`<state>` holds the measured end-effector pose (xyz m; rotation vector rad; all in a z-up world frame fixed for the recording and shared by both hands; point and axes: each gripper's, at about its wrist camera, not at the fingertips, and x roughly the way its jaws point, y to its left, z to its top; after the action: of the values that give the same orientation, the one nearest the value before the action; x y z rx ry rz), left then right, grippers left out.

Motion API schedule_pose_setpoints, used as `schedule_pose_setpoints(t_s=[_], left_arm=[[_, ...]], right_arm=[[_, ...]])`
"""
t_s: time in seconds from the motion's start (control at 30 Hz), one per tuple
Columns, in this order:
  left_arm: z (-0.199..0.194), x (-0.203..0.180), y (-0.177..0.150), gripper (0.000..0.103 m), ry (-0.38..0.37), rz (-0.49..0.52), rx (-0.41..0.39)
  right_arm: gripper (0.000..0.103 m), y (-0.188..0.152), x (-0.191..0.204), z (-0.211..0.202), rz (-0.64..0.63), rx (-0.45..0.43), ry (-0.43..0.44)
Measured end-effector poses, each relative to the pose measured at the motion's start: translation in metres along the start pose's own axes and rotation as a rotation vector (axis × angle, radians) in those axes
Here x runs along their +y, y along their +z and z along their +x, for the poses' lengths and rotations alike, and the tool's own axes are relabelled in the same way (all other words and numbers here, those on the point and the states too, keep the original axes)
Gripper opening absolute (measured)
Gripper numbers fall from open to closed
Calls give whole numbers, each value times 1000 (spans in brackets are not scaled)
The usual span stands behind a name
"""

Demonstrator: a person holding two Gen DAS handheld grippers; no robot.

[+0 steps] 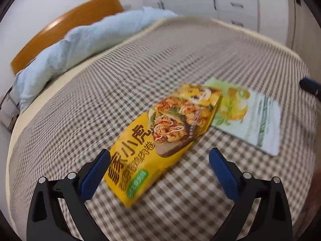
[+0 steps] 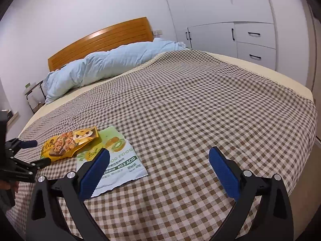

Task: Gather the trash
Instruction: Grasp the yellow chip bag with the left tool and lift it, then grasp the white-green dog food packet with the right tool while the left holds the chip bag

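While over yellow wrapper (image 1: 152,140), left claw (image 1: 159,166) gapes | right claw (image 2: 159,166) gapes, empty

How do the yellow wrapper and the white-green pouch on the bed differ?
The yellow wrapper is puffed and creased; the white-green pouch lies flat. The wrapper's end overlaps the pouch's edge. The wrapper sits between the open left tongs; the pouch is nearer the right tongs. Both rest on the checked bedspread.

Both grippers spread wide, holding nothing.

Left gripper (image 1: 158,172) and right gripper (image 2: 159,170) each show blue-padded fingers (image 2: 94,172) set well apart; at the right view's left edge, what may be a hand (image 2: 9,185) grips the left handle.
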<state>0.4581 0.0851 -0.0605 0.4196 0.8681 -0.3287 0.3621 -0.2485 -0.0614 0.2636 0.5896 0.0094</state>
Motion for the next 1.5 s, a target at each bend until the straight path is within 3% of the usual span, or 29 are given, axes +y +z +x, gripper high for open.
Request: schedule_pose_setpoints(t_s=[0.23, 0.37, 0.53, 0.8, 0.9, 1.2, 1.5], left_arm=[[38, 7, 10, 95, -46, 92, 71], [49, 22, 16, 95, -84, 35, 85], [61, 39, 23, 93, -143, -105, 87], [45, 44, 25, 32, -151, -208, 31], [28, 36, 22, 20, -142, -224, -12], [-38, 7, 1, 18, -57, -291, -161], [-87, -43, -25, 18, 76, -294, -245]], right_arm=[[95, 1, 0, 7, -19, 13, -29], [95, 1, -2, 9, -16, 21, -37], [95, -1, 1, 13, -30, 31, -41], [95, -2, 5, 12, -37, 31, -27], [95, -2, 5, 9, -29, 29, -19], [95, -3, 8, -7, -9, 11, 33], [95, 0, 9, -20, 47, -5, 80]])
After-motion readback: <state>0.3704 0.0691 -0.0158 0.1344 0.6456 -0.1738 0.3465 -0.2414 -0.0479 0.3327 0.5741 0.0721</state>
